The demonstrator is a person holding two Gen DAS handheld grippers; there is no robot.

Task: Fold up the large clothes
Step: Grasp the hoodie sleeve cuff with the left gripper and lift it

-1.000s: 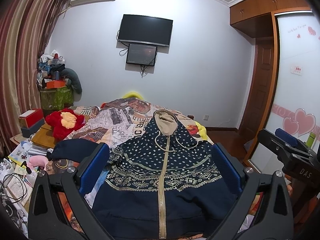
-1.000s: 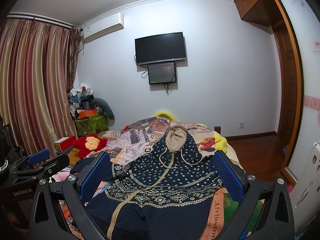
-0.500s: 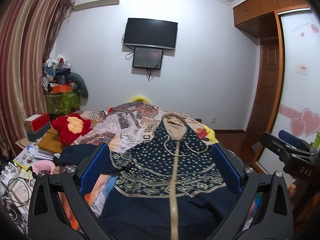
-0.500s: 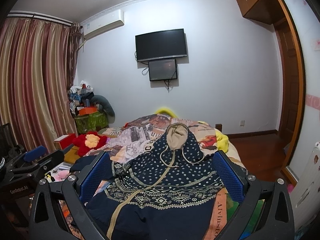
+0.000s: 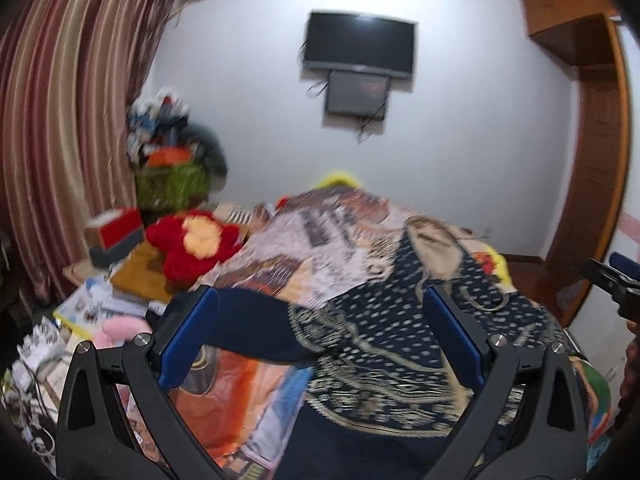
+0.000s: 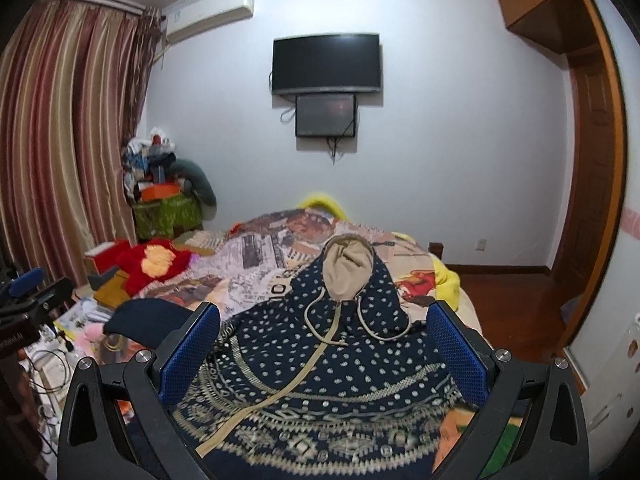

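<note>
A navy hooded jacket (image 6: 332, 364) with pale dots, a patterned band, a beige zip and a beige-lined hood (image 6: 347, 266) lies front up on the bed (image 6: 264, 252). Its left sleeve (image 5: 248, 326) stretches out to the left. My left gripper (image 5: 320, 340) is open and empty above the sleeve and left chest; this view is blurred. My right gripper (image 6: 324, 350) is open and empty above the chest, below the hood. The right gripper's body shows at the right edge of the left wrist view (image 5: 616, 284). The left gripper's body shows at the left edge of the right wrist view (image 6: 28, 300).
A printed blanket (image 5: 320, 240) covers the bed. A red plush toy (image 6: 154, 262) and boxes lie left of it, with papers and cables (image 5: 36, 364) on the floor side. Striped curtains (image 6: 60, 140), a laden green stand (image 6: 166, 210), wall screens (image 6: 326, 64) and a wooden door (image 6: 592, 168) surround it.
The left wrist view has swung left, so the jacket now lies to its right and the sleeve sits between its fingers. The right gripper has moved slightly closer to the jacket. Both stay open.
</note>
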